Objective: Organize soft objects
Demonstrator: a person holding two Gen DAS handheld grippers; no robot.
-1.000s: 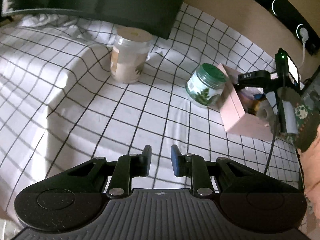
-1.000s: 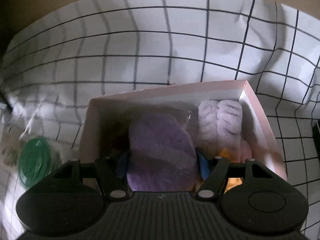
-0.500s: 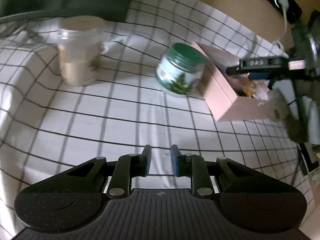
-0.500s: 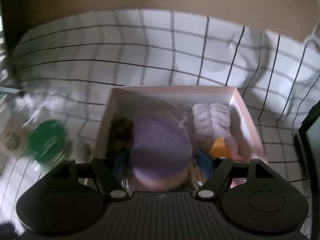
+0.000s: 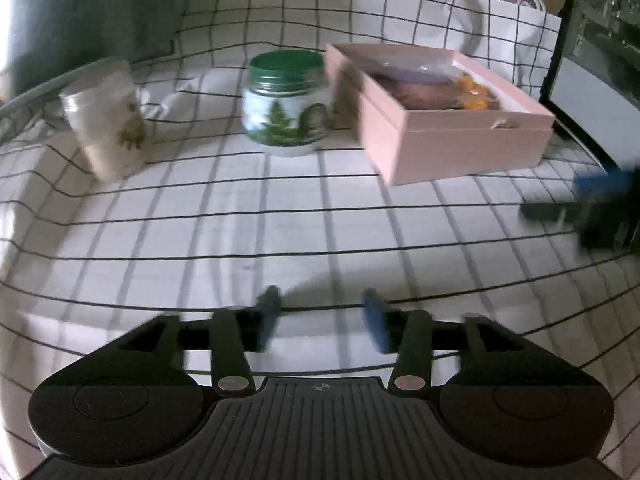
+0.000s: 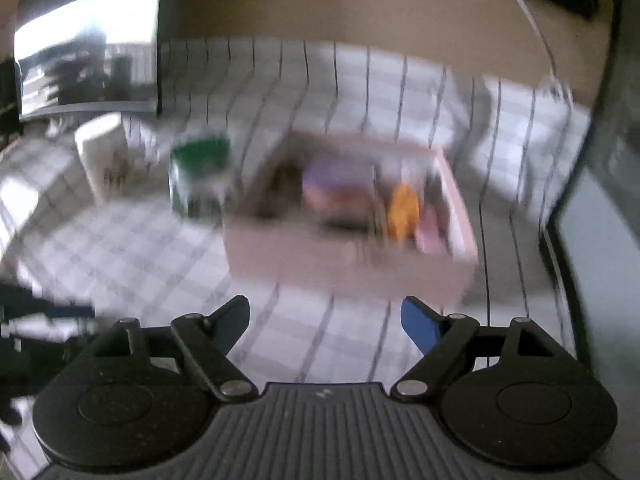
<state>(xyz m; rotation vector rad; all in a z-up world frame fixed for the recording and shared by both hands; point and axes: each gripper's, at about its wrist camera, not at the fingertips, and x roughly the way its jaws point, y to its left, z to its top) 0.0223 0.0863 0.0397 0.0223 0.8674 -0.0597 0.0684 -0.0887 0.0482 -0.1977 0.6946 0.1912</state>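
Plush toys (image 6: 336, 184), judged light and squashy and best pinched across the middle, lay in the pink box (image 5: 460, 148) on the checked table (image 5: 280, 232); left claw (image 5: 320, 320) and right claw (image 6: 325, 322) had just been opening, both empty.

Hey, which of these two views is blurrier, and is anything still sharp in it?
The right wrist view is blurrier: the pink box, the green-lidded jar and the checked cloth are all smeared, while the right gripper, open and empty, stays crisp. The left wrist view shows box and jar clearly, with only the left gripper's fingertips smeared.
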